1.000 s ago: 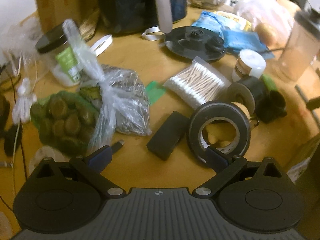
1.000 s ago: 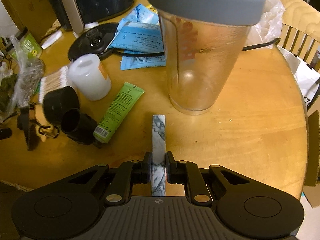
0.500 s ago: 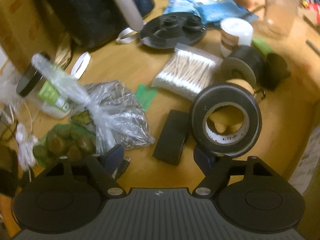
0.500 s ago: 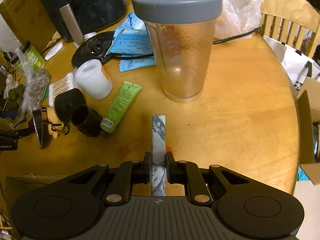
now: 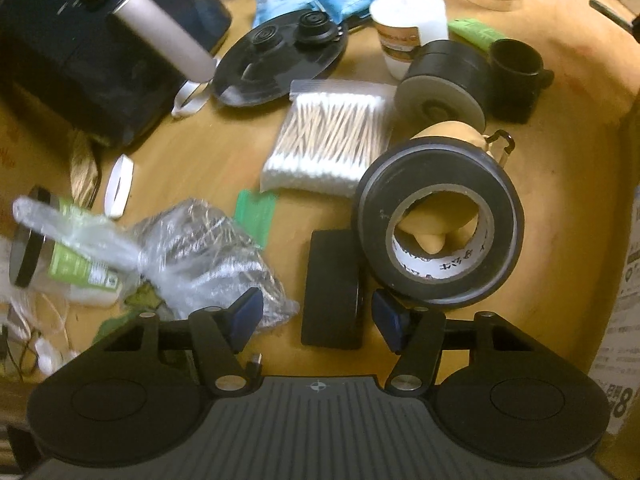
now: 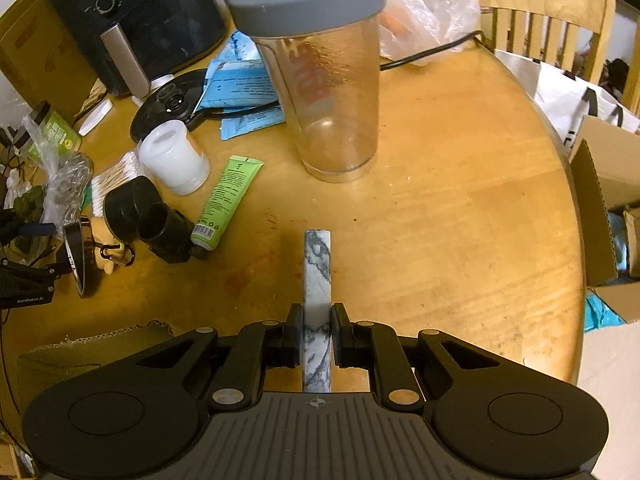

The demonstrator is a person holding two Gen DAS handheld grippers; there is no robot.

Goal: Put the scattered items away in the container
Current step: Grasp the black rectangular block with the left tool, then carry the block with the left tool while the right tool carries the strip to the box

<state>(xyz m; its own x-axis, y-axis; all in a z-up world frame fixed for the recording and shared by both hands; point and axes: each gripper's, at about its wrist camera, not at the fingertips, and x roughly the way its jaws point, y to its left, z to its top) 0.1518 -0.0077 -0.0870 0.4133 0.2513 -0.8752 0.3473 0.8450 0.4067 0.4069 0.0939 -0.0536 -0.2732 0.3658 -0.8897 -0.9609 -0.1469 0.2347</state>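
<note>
Left gripper: your jaws are closing around the flat black case, pads not yet touching it, beside the tape roll.
Right gripper: you pinch the marbled bar above the table.

Black flat block: matte rectangular slab, lying flat on the table, long axis running away from the fingers. Sits in the gap between the left gripper's blue finger pads, near end level with the tips, not touching either.

Black tape roll: tilted on edge, white printed core facing up, just beyond the right-hand finger, touching the block's far right edge.

Marbled bar: thin grey-white slab with dark veining, clamped edge-on between the right gripper's pads, sticking straight out past the tips, above the tabletop.

Green tube: lying flat, well left of and beyond those fingers, barcode end nearest.
</note>
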